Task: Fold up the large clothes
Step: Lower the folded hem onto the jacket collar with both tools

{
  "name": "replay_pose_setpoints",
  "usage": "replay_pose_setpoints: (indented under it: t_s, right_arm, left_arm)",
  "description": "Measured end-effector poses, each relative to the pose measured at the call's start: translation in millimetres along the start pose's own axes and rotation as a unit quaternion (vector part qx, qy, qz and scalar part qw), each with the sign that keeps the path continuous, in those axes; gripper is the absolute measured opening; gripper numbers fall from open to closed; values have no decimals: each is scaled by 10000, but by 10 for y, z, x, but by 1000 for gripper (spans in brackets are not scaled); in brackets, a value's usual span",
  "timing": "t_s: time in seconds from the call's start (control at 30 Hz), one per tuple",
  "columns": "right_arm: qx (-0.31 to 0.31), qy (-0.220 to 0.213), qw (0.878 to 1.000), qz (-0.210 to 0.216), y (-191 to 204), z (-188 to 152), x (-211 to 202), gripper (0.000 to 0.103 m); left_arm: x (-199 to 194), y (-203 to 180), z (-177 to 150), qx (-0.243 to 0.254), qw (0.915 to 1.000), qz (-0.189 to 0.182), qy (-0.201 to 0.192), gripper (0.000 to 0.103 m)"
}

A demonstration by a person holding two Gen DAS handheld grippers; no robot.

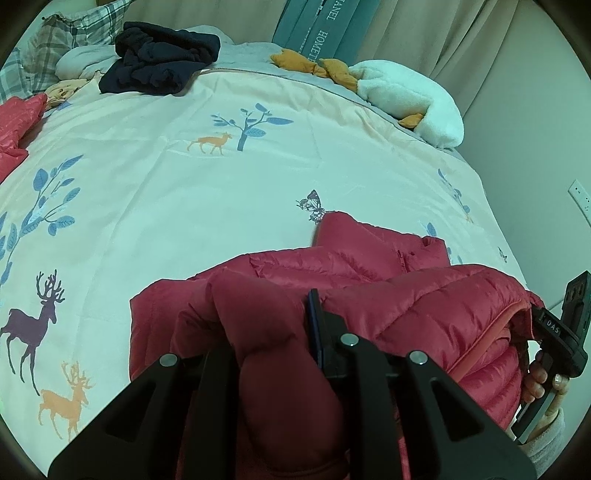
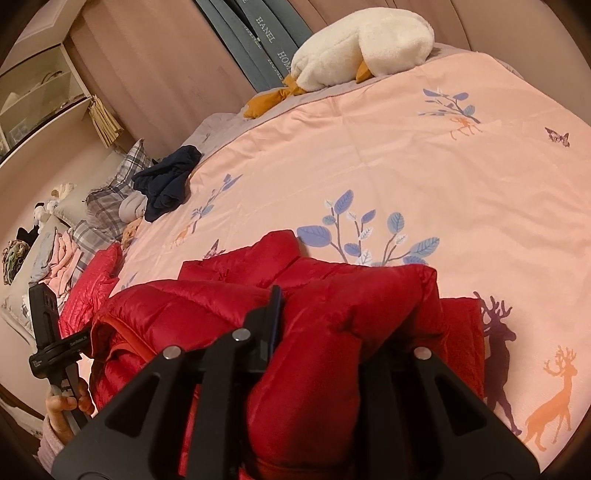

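A red puffer jacket (image 1: 369, 288) lies bunched on the pink printed quilt (image 1: 221, 192) at the near edge of the bed. My left gripper (image 1: 273, 332) is shut on a fold of it; only one finger (image 1: 314, 325) shows, the other is buried in fabric. My right gripper (image 2: 317, 328) is shut on another fold of the same jacket (image 2: 332, 295), with one finger (image 2: 275, 317) showing. Each hand-held gripper shows in the other's view, the right one (image 1: 561, 332) at the far right, the left one (image 2: 51, 343) at the far left.
A dark navy garment (image 1: 159, 59) lies heaped near the pillows (image 1: 66, 33). A white plush goose (image 1: 406, 96) lies at the far edge. Another red quilted piece (image 1: 18, 125) lies at the left. Shelves (image 2: 33, 96) stand beside the bed. Curtains hang behind.
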State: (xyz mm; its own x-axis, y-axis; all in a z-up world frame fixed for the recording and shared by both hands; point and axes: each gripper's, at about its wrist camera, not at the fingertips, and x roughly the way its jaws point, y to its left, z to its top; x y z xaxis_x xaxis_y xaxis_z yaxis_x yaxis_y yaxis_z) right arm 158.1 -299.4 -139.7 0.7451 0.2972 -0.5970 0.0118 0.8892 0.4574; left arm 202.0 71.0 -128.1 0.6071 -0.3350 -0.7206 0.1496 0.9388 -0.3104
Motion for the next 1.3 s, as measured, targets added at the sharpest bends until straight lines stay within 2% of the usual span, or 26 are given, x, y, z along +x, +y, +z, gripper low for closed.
replay_pose_setpoints:
  t_s: [1.3]
  right_arm:
    - [52, 403, 9992, -47, -52, 81, 358, 18]
  left_arm:
    - [265, 69, 56, -157, 9994, 152, 277, 18]
